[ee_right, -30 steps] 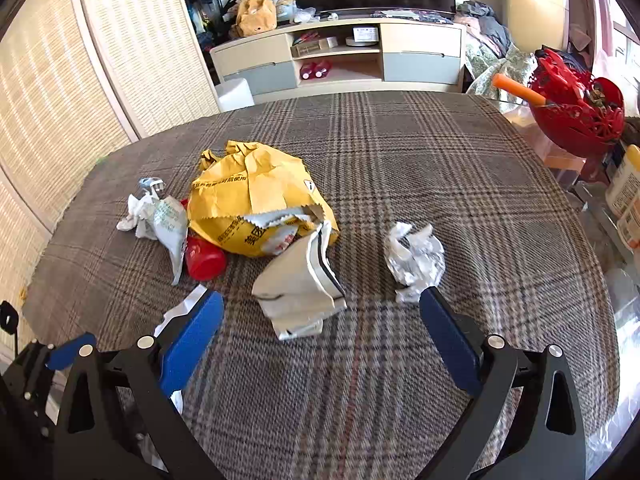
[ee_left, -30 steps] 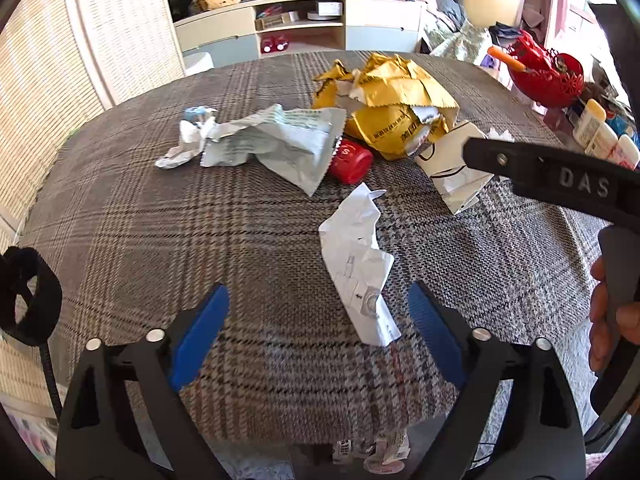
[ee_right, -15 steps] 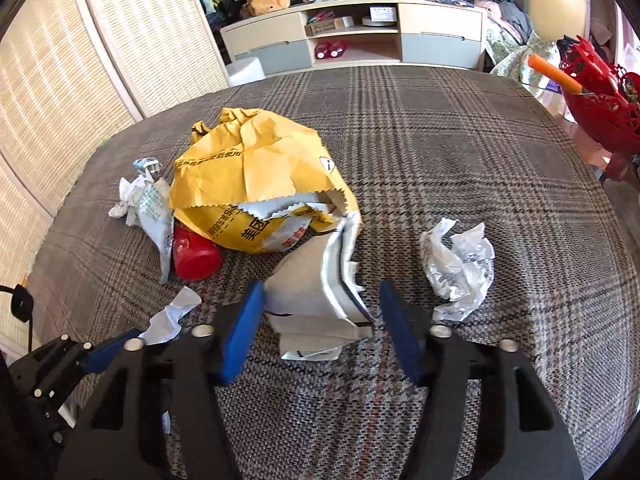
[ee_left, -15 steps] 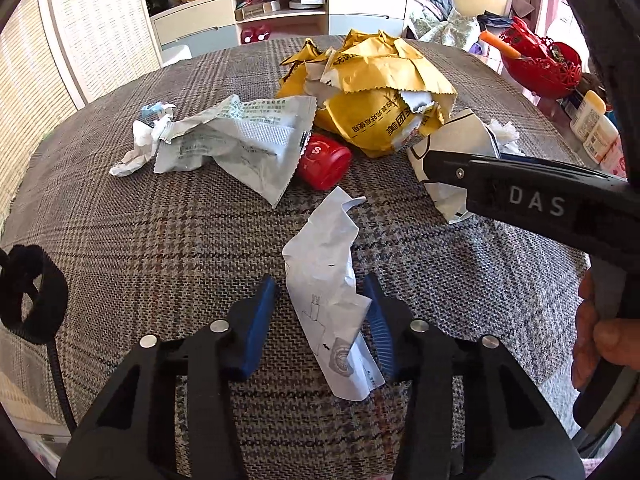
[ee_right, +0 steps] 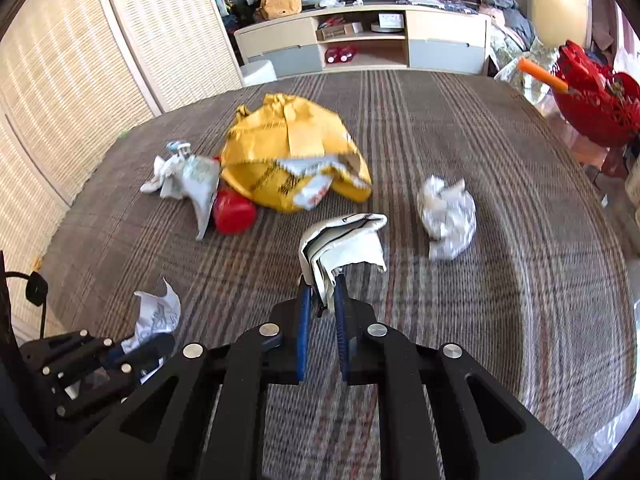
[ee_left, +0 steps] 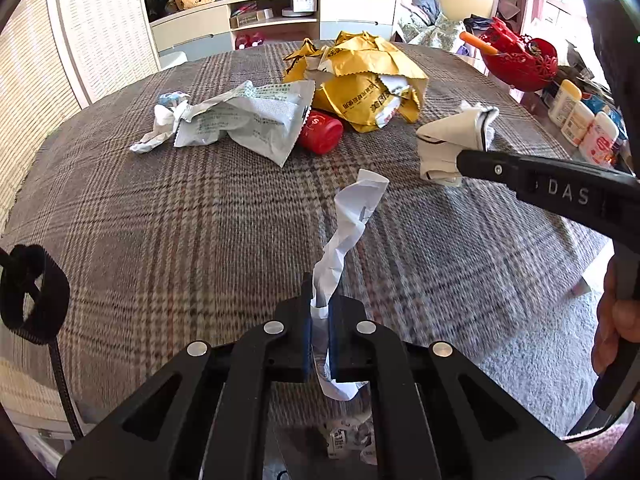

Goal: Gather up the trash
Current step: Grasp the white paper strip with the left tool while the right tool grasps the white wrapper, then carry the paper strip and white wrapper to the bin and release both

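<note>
- Both sets of jaws were wide open a second ago and have now clamped down, each on its own bit of trash, after sliding in a little toward the pieces.
- Nearest me: left gripper (ee_left: 320, 322) is clenched on the white paper slip (ee_left: 352, 224), which is pinched near its lower end with the rest twisting up and away over the plaid tablecloth (ee_left: 160, 240). A short tail hangs out below the pads.
- Right gripper (ee_right: 322, 312) is grasping the folded white wrapper (ee_right: 344, 244) by its near edge, and the bulk of it sticks out past the tips. In the left view it looks lifted clear of the cloth.
- My take on doing this bit well: lift both straight up and slowly, since each grip is only on an edge and thin paper could tear or slip. Keep the two hands apart so the loose ends don't snag.
- Further out, still to collect: crumpled white ball (ee_right: 448, 216) to the right, red cap (ee_left: 320, 132), pale printed bag (ee_left: 248, 116), and the big yellow envelope (ee_left: 368, 76) touching the cap.
- Way back: red basket (ee_left: 520, 64) off the table's right side and the TV cabinet (ee_right: 360, 44). No bin visible in either view, so I'd have to look for one.
</note>
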Demonstrator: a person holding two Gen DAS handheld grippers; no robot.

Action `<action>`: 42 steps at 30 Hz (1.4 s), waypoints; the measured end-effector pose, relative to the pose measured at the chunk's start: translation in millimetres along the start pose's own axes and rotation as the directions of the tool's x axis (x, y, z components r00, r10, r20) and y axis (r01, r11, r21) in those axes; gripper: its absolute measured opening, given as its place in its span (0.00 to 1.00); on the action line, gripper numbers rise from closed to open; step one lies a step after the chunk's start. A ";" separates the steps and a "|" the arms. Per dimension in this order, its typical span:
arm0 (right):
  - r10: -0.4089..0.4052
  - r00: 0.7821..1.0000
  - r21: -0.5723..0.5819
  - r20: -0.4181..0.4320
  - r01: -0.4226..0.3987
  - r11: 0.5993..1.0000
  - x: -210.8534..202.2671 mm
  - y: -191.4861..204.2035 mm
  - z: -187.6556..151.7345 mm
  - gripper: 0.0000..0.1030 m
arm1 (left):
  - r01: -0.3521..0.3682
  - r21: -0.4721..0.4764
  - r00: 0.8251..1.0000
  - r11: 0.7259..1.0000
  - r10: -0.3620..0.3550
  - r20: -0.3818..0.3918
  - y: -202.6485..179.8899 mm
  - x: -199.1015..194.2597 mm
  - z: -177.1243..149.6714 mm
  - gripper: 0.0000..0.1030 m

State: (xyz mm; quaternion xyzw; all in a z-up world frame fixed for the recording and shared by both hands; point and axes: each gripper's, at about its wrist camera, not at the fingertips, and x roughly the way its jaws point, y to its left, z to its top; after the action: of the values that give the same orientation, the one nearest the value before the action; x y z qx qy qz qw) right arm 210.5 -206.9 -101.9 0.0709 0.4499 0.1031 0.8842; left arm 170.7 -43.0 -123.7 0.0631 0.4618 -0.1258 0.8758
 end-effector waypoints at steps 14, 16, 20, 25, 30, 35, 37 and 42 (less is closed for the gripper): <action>0.087 0.992 -0.018 0.096 -0.085 0.996 -81.3 17.3 -49.3 0.07 | 0.010 -0.013 0.997 1.000 -0.009 0.073 -27.0 -66.3 -62.3 0.05; 0.103 0.989 -0.027 0.104 -0.101 0.995 -91.3 22.0 -62.2 0.07 | 0.013 -0.017 0.997 1.000 -0.011 0.081 -28.5 -71.9 -71.2 0.05; 0.118 0.989 -0.044 0.094 -0.114 0.992 -101.3 32.2 -95.6 0.07 | 0.014 -0.027 0.996 1.000 -0.012 0.092 -33.1 -84.3 -95.1 0.05; 0.132 0.988 -0.036 0.081 -0.130 0.991 -107.2 36.5 -136.3 0.07 | 0.011 -0.039 0.996 0.999 -0.008 0.088 -36.0 -93.5 -130.9 0.05; 0.126 0.991 -0.018 0.036 -0.126 0.992 -98.4 38.1 -172.9 0.07 | -0.001 -0.063 0.998 0.998 0.005 0.062 -36.2 -84.9 -169.0 0.05; 0.114 0.992 0.012 -0.044 -0.114 0.993 -70.0 39.0 -201.8 0.07 | 0.000 -0.088 1.000 0.996 0.000 0.000 -35.6 -60.7 -199.5 0.05; 0.113 0.990 0.025 -0.084 -0.111 0.993 -56.8 39.3 -212.6 0.07 | 0.004 -0.103 1.000 0.995 -0.007 -0.025 -35.8 -50.1 -207.0 0.05; 0.121 0.973 0.108 -0.196 -0.101 0.989 -16.1 26.3 -228.3 0.07 | 0.017 -0.118 0.995 0.993 -0.029 -0.099 -35.7 -22.7 -219.7 0.05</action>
State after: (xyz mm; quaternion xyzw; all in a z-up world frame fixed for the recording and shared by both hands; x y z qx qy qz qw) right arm 13.1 -178.0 -217.2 0.1283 0.5372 0.1368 0.8224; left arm -25.7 -23.8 -229.0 0.0126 0.5126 -0.1052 0.8520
